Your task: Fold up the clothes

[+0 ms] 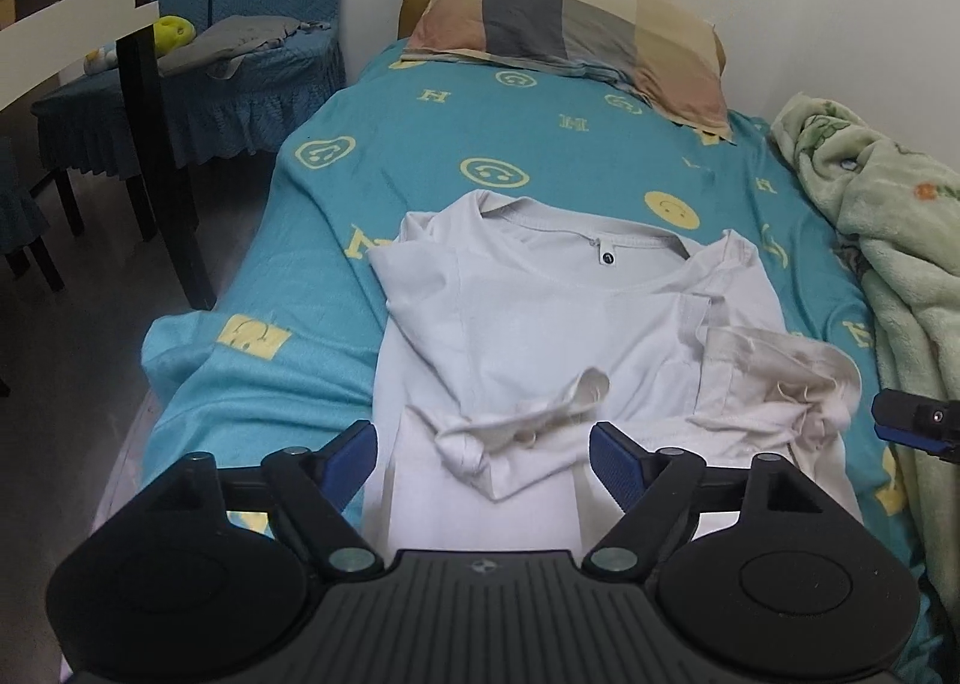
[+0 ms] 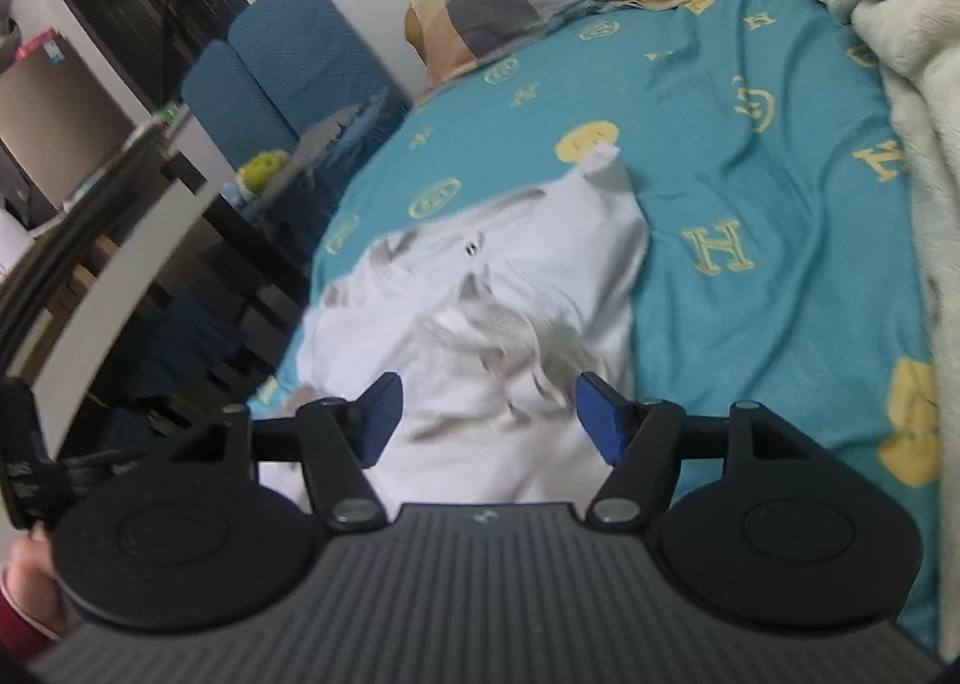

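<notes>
White shirt (image 1: 540,324): on teal bedsheet (image 1: 420,156), below pillow (image 1: 570,24), sleeves folded inward. Left gripper (image 1: 483,456), right gripper (image 2: 483,414): above shirt hem, jaws wide apart, empty.

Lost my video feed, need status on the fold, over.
Left tongs and right tongs open, holding nothing. White shirt on bed, sleeves folded in, hem bunched. Green blanket alongside, not blocking.

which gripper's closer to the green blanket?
Right. The right gripper hangs open over the shirt on its blanket side; the left gripper is open over the shirt's other half, farther from it.
</notes>
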Motion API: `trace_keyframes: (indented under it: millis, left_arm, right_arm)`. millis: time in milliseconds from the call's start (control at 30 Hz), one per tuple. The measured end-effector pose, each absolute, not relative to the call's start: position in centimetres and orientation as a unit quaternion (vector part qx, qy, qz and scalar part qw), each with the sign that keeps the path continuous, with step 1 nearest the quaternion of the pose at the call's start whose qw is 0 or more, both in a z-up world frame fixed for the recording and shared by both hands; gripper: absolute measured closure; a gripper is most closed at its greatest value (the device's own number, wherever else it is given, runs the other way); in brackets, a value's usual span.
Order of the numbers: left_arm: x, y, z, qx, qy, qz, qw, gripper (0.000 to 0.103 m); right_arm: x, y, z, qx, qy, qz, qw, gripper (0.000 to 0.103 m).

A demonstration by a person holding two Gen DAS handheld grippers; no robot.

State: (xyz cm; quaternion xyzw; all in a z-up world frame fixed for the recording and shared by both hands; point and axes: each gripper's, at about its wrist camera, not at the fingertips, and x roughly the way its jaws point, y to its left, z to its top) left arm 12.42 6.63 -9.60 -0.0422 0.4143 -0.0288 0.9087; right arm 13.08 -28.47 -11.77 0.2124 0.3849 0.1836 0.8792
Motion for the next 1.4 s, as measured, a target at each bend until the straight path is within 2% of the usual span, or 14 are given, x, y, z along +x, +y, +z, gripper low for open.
trace_keyframes:
  millis: [300,400,433,467,500,533,567,633,667,800,1167,1233,1300,1400]
  left_arm:
    - [11.6,6.9,-12.2,-0.018,0.462,-0.002,0.887,0.024]
    - [12.0,7.1,-13.1,-0.028,0.475,-0.002,0.880,0.032]
    - [12.2,7.2,-13.4,-0.034,0.479,-0.003,0.877,0.034]
    - [12.3,7.3,-13.6,-0.041,0.483,-0.005,0.874,0.040]
    - [12.4,7.4,-13.8,-0.050,0.486,-0.007,0.872,0.047]
    - [12.4,7.6,-13.9,-0.060,0.489,-0.009,0.870,0.050]
    - [12.4,7.7,-14.0,-0.066,0.491,-0.010,0.869,0.056]
    - [12.3,7.9,-13.8,-0.068,0.489,-0.005,0.870,0.079]
    - [12.2,8.0,-13.6,-0.069,0.488,-0.003,0.870,0.093]
    - [11.9,8.8,-12.8,-0.086,0.482,0.000,0.872,0.098]
    - [11.9,9.4,-13.1,-0.087,0.486,0.018,0.869,0.097]
    - [11.8,9.3,-12.9,-0.086,0.485,0.021,0.870,0.093]
    - [11.4,9.3,-12.6,-0.087,0.489,0.028,0.868,0.084]
    - [9.8,9.6,-11.2,-0.134,0.495,0.021,0.858,0.078]
  right_arm:
    - [12.5,-27.3,-14.0,0.150,0.434,0.166,0.873,0.037]
    - [12.7,-27.0,-14.7,0.133,0.440,0.161,0.873,0.046]
    - [12.7,-26.9,-14.9,0.127,0.442,0.158,0.874,0.054]
    - [12.8,-26.8,-15.1,0.119,0.443,0.156,0.875,0.059]
    - [12.8,-26.6,-15.3,0.110,0.445,0.157,0.875,0.069]
    - [12.7,-26.4,-15.4,0.101,0.446,0.158,0.875,0.080]
    - [12.7,-26.3,-15.3,0.095,0.444,0.158,0.877,0.084]
    - [12.5,-26.1,-15.1,0.084,0.441,0.160,0.879,0.093]
    - [12.4,-26.0,-15.1,0.078,0.440,0.160,0.880,0.095]
    - [12.0,-26.2,-14.4,0.075,0.431,0.151,0.886,0.097]
    - [12.6,-28.1,-15.9,0.114,0.459,0.118,0.873,0.097]
    - [12.5,-28.3,-15.6,0.127,0.455,0.119,0.873,0.096]
    - [12.3,-28.7,-15.2,0.144,0.450,0.116,0.874,0.095]
    - [11.2,-29.2,-13.8,0.172,0.436,0.100,0.878,0.095]
